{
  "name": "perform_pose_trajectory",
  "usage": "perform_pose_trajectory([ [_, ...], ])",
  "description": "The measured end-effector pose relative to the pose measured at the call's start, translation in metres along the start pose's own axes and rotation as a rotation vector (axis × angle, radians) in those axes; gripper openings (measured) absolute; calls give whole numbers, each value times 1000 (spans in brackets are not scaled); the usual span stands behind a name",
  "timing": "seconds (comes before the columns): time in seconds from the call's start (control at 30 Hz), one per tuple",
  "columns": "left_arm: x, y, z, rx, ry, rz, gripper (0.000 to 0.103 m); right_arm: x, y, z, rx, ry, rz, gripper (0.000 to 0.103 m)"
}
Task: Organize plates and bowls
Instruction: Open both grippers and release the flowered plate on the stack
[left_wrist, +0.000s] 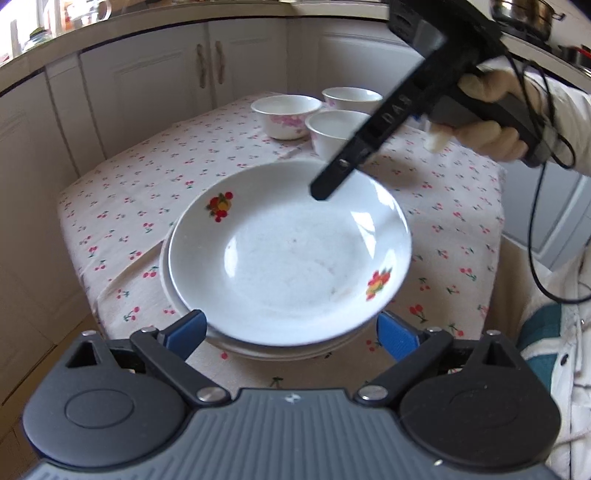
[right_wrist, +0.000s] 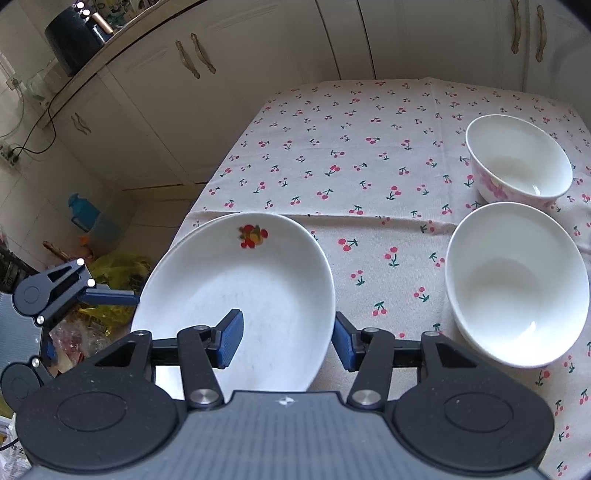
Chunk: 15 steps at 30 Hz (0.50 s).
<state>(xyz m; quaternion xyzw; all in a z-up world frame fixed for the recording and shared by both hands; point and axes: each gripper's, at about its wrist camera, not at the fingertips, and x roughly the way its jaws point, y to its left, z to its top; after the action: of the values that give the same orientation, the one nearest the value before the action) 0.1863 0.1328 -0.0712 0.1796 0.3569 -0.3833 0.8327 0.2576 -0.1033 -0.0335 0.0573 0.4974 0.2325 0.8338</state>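
three bowls (left_wrist: 284, 115) behind stacked plates (left_wrist: 288, 251); right gripper (left_wrist: 321, 192) reads "das".

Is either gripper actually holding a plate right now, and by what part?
Neither. The left gripper is open around the top plate's near rim; the right gripper is open astride its rim.

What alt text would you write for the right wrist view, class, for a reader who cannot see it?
The open right gripper straddles the near rim of a white fruit-print plate on a cherry-print tablecloth. Two white bowls sit to the right; the left gripper is at the plate's left edge.
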Motion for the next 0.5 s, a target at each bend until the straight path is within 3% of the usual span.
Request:
perform_pose_trajectory([
  [0.3,-2,-1,1,-5,-25,2,99,-4,4,-4,-16,-6,1,64],
  [0.4,-3,-7,2,-1,-34,13,100,-8,8,-8,-42,-17,8,87],
  [0.5,-7,-12,2,4,-45,36,100,-12,16,-11,-96,-44,-20,92],
])
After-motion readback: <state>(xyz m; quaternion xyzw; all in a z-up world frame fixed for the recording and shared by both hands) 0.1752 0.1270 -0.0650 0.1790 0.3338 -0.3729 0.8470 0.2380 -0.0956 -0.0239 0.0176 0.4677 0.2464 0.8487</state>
